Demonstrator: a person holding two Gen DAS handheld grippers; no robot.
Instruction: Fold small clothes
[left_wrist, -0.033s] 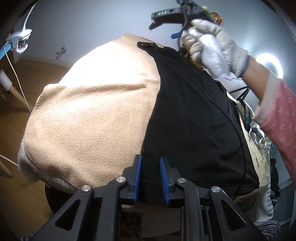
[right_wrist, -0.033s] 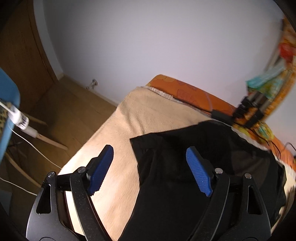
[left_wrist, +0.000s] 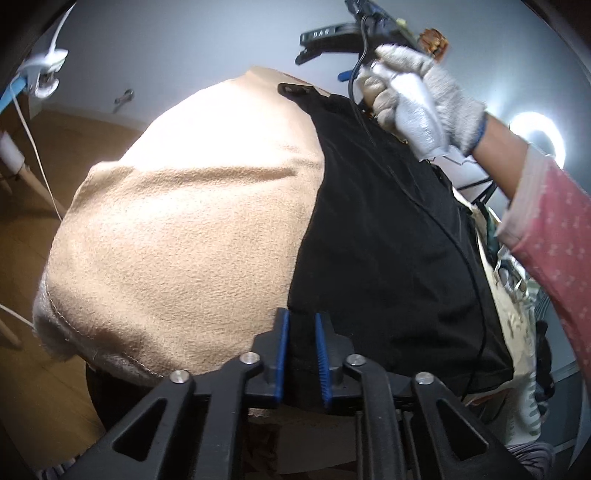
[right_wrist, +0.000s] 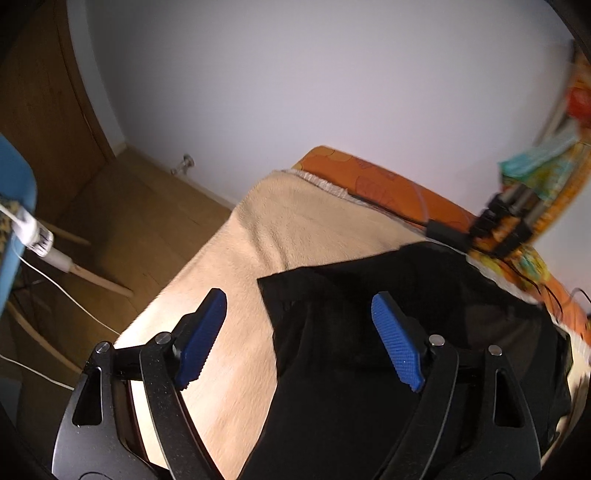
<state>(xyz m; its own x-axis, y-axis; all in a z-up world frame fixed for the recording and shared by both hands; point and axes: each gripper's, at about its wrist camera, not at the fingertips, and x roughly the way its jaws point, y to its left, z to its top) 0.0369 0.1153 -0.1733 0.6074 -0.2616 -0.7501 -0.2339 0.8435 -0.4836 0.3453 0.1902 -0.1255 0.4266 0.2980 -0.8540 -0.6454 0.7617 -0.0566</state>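
A black garment (left_wrist: 388, 229) lies spread on a beige blanket (left_wrist: 192, 236). My left gripper (left_wrist: 302, 358) is shut on the garment's near edge, black cloth pinched between its blue pads. My right gripper (right_wrist: 299, 339) is open and empty, held above the garment's (right_wrist: 406, 362) far corner and the blanket (right_wrist: 295, 229). In the left wrist view the right gripper (left_wrist: 325, 48) shows at the top, held by a gloved hand (left_wrist: 417, 99) over the garment's far end.
An orange patterned sheet (right_wrist: 388, 184) lies under the blanket at the wall. A black cable and clips (right_wrist: 491, 225) sit at the far right. Wooden floor (right_wrist: 140, 221) and a blue chair (right_wrist: 14, 206) with white cables lie left. Other clothes (left_wrist: 517, 332) lie right.
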